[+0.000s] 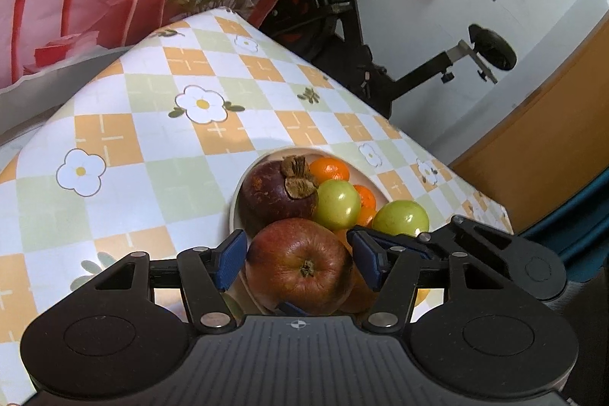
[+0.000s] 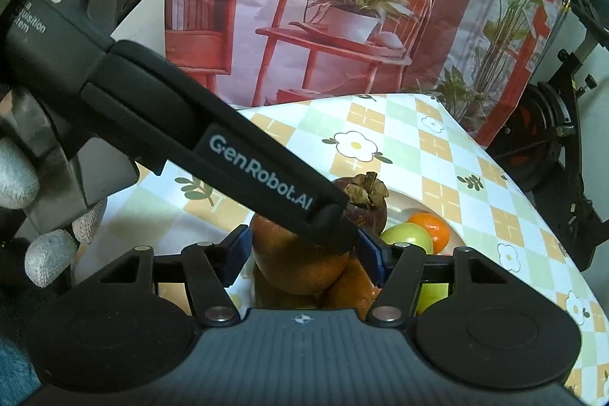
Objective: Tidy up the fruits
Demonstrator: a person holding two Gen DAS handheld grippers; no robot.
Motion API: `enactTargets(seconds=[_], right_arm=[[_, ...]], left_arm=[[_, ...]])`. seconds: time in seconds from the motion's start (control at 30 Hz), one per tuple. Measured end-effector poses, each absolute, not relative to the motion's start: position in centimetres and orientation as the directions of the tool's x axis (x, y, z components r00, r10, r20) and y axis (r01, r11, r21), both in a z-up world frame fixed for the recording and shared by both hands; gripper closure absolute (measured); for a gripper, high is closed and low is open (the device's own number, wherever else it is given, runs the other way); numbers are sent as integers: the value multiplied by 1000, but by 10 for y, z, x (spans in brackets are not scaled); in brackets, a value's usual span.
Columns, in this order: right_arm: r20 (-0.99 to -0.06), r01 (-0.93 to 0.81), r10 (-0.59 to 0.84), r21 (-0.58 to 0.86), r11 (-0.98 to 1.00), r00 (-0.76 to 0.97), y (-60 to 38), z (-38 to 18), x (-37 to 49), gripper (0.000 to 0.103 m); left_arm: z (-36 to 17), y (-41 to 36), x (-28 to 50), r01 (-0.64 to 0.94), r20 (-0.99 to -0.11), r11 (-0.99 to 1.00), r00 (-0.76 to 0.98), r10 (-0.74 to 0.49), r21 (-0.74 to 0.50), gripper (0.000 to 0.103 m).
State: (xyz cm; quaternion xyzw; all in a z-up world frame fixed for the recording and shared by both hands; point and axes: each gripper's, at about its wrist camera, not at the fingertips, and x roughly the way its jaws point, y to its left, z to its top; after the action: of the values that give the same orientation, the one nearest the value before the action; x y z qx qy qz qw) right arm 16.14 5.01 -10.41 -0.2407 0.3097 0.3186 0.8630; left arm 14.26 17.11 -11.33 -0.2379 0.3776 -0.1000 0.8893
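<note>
Apple (image 1: 298, 267), red-brown and round, sat at the near edge of the white plate (image 1: 233, 215) atop the heaped fruit, between the blue pads of the left gripper (image 1: 297, 263), whose half-spread jaws flanked it with a thin gap on each side, so no grip showed; it looked firm, fairly heavy and smooth-skinned, best taken across its widest middle. Left wrist view alone showed its stem end and two green fruits (image 1: 338, 204); right wrist view showed the other tool's black finger crossing the right gripper (image 2: 300, 255), jaws closing around an orange-brown fruit (image 2: 297, 261); whether they touched it, I could not tell.
</note>
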Motion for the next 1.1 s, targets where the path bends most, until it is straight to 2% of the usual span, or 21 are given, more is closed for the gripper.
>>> enactTargets(seconds=[0.3,0.43,0.6,0.8,1.03,1.1], right_arm=[[-684,-682,402,-191,706,608,47,-104,159,41],[-678,-670,407,-172,722,612,45,-103,158,41],[-659,-651,422,-136,747,622,37,-96,155,39],[-609,-595,425,-97,798,670,16,-81,143,23],[-500,-474,423,28,880,756,-38,-54,119,3],[-465,-434,418,78,897,781,-57,-46,111,1]], left_arm=[[-99,172,133,5,-593,871,730,-339,-492,37],[-93,173,128,-9,-589,882,748,-307,-471,29],[-85,172,120,-25,-587,894,762,-272,-447,26],[-66,162,106,-22,-564,924,797,-214,-382,16],[-36,130,84,-4,-530,970,838,-129,-242,11],[-29,123,80,-5,-525,975,843,-116,-223,11]])
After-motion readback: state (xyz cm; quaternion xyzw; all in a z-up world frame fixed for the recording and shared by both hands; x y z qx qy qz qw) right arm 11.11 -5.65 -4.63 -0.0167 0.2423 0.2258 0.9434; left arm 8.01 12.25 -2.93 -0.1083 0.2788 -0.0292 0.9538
